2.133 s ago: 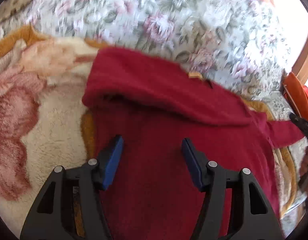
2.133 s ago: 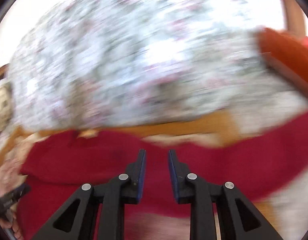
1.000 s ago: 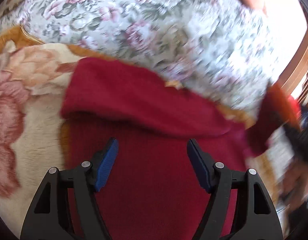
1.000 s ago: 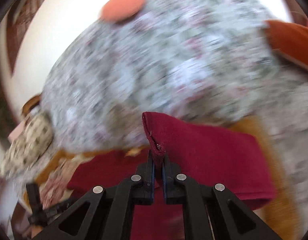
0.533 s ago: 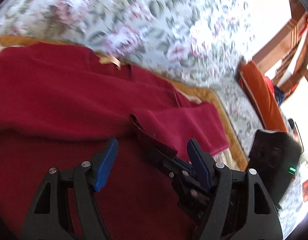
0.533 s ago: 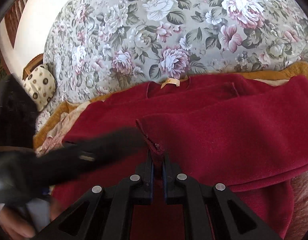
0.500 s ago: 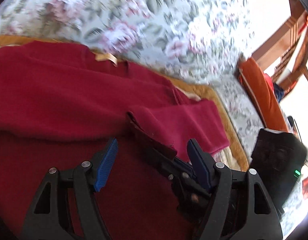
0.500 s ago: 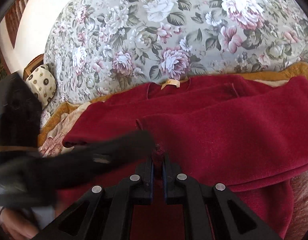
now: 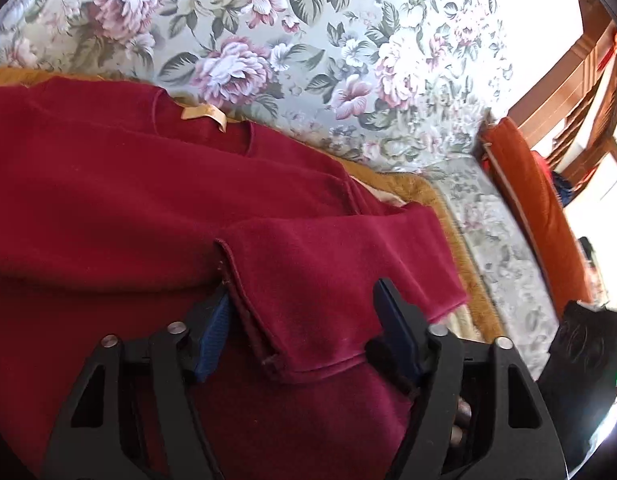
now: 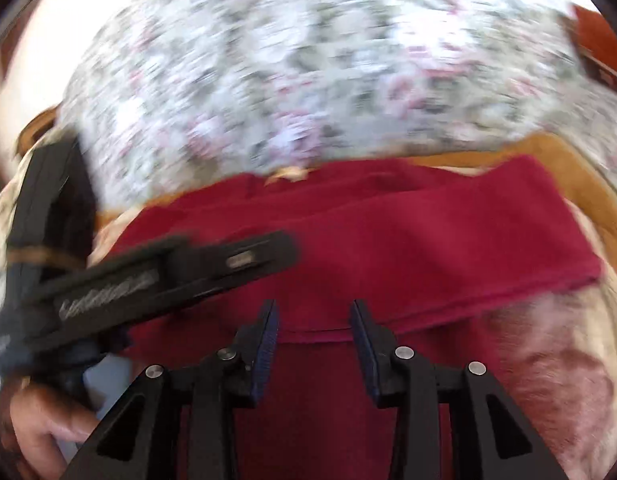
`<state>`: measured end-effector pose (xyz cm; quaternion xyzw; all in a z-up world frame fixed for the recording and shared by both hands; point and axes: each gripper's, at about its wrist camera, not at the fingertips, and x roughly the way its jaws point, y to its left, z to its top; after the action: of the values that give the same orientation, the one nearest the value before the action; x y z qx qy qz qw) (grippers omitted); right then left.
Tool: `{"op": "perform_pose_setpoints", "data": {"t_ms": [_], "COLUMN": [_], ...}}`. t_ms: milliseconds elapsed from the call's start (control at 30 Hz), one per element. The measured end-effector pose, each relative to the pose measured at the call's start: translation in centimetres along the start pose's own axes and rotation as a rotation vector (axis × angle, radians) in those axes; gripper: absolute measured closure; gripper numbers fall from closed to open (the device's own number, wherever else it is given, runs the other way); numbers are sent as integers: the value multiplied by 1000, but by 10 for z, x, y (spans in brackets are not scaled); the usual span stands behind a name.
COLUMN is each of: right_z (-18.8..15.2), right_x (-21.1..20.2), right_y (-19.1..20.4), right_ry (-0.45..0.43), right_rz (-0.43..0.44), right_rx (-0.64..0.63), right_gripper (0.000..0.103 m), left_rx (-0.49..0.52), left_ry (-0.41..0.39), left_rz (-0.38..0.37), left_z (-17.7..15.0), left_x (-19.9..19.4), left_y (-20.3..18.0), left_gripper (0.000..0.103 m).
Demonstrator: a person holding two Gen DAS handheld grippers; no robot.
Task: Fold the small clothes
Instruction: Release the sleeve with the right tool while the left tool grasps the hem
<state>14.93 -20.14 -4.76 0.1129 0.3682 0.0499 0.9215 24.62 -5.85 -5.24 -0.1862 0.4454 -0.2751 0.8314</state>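
Red fleece top (image 9: 128,208) lies on the floral-covered bed (image 9: 308,40), sleeve (image 9: 328,264) folded across; right gripper (image 10: 313,336) opening, released, left gripper (image 9: 304,320) closing around the unpinched cuff; body folds remain.

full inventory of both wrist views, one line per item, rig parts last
red top: 1, dark red, spread on the blanket, sleeve folded across its body
neck label: 1, tan, at the top's collar
blanket: 1, cream with pink pattern and mustard border, under the top
floral cover: 1, grey-green with pink flowers, behind the blanket
cushion: 1, orange, at the right
left claw: 1, black with blue pads, closing, sleeve cuff between the jaws
right claw: 1, black with blue pads, opening over the top, gripping nothing
hand: 1, holding the left claw's handle
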Motion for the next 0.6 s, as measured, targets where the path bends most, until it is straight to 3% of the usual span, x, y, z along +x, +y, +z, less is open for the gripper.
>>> {"op": "perform_pose_setpoints", "data": {"t_ms": [33,100,200,300,433,600], "right_z": [1,1,2,2,1,0], "right_x": [1,5,5,4,-1,1], "right_y": [-6,-14,-12,-11,-11,-2], "right_ry": [1,18,14,9,-16,-1], "right_rz": [-18,-7,-17,-12,19,29], "right_rx": [23,59,42,33,44,5], "right_gripper": [67,67,67,67,67,67], "left_rx": [6,5,-28,21,119,54], "left_ry": [-3,0,-5,-52,-121,-150], "left_rz": [37,111,144,153,170,214], "left_z": [-1,-2,-5,-2,33,83], "left_x": [0,3,-1,-19,-43,-75], "left_y": [-1,0,4,-9,-25,14], "left_gripper": [54,95,98,98,98,99]}}
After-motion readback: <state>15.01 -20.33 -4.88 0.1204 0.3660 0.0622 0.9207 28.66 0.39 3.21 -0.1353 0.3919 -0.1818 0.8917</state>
